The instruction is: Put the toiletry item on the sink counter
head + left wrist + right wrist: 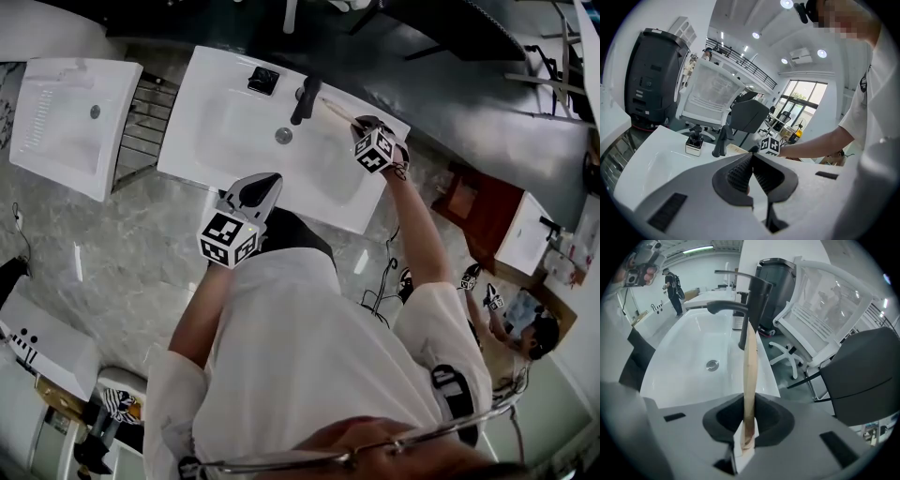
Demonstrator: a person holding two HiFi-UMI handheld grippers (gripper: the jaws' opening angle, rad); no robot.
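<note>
plainly, the right tool (367,131) is clenched on the toiletry item (750,366), a long thin tan stick pinched at its near end between the jaws. its long axis runs straight out from the tool: up the middle of the frame in the right gripper view, and toward the upper left in the head view, with the far tip just beside the black faucet (305,98). the item is held above the back right part of the white sink (183,131), and whether its tip touches anything i cannot tell. the strip of counter (765,376) along the basin's right rim lies just right of the stick in the right gripper view, so i judge that laying the stick flat along that strip is what the coming move turns on. the left tool (261,186) is shut and empty at the sink's front rim, lower left of the drain (283,135), well apart from the item. the right hand is the nearer one.
</note>
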